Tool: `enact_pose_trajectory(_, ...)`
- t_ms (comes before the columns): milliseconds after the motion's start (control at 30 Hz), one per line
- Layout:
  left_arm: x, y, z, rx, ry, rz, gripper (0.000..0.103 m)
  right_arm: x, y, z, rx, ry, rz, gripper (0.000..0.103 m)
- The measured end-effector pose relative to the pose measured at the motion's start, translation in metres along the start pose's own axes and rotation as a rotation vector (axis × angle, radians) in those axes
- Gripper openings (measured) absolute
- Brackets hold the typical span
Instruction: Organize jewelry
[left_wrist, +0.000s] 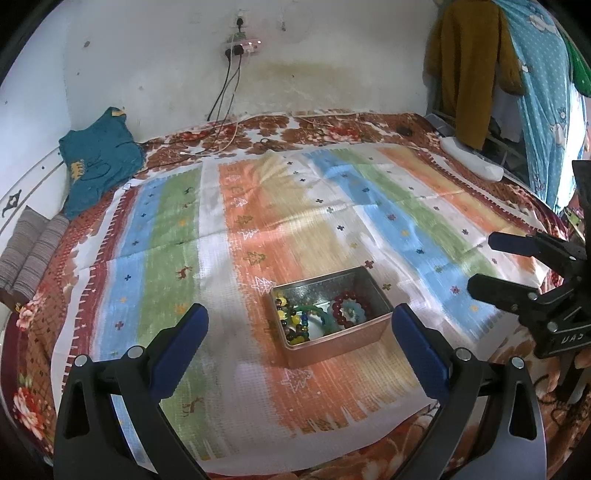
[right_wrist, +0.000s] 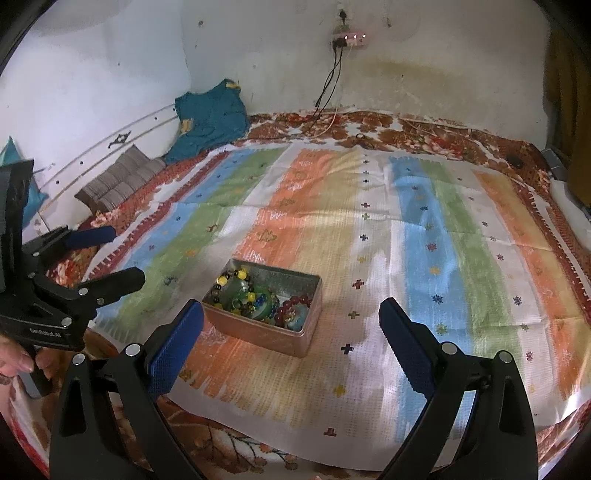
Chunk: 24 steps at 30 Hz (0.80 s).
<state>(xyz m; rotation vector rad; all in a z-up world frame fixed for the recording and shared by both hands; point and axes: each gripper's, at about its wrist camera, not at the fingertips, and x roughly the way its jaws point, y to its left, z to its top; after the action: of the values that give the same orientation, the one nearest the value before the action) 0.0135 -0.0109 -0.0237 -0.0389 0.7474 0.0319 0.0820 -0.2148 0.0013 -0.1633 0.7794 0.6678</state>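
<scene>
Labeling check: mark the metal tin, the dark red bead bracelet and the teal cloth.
metal tin (left_wrist: 334, 345): left wrist view, near side wall.
dark red bead bracelet (left_wrist: 338, 308): left wrist view, left beads.
teal cloth (right_wrist: 212, 118): right wrist view, cloth middle.

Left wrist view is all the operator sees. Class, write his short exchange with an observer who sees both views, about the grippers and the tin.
Observer: A hand grips the left gripper's handle.
Operator: Is the right gripper carrying anything?
Observer: No; the right gripper is open and empty.
Operator: Where is the tin in its view?
Observer: The tin sits beside its left finger, well away from the right one.
</scene>
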Motion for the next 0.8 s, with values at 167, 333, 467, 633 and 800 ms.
enact_pose_trajectory(167, -0.002, -0.001, 0.000, 0.002, -0.012, -0.002, 0.097, 0.000, -0.001, 0.000, 0.009, -0.001, -0.004, 0.096)
enact_pose_trajectory(333, -0.004, -0.005, -0.001, 0.017, -0.025, -0.009, 0.097, 0.001, 0.002, 0.000, -0.011, 0.003, -0.006, 0.096)
enact_pose_trajectory(467, -0.005, -0.005, -0.001, 0.009, -0.024, -0.009, 0.097, 0.001, 0.004, -0.001, -0.021, 0.006, -0.008, 0.096)
enact_pose_trajectory(633, -0.009, -0.003, -0.002, -0.006, -0.048, 0.003, 0.097, 0.000, 0.008, -0.003, -0.036, 0.005, -0.013, 0.096)
enact_pose_trajectory(800, -0.011, -0.003, -0.001, -0.001, -0.063, 0.010, 0.097, 0.000, 0.009, -0.004, -0.038, 0.002, -0.019, 0.096)
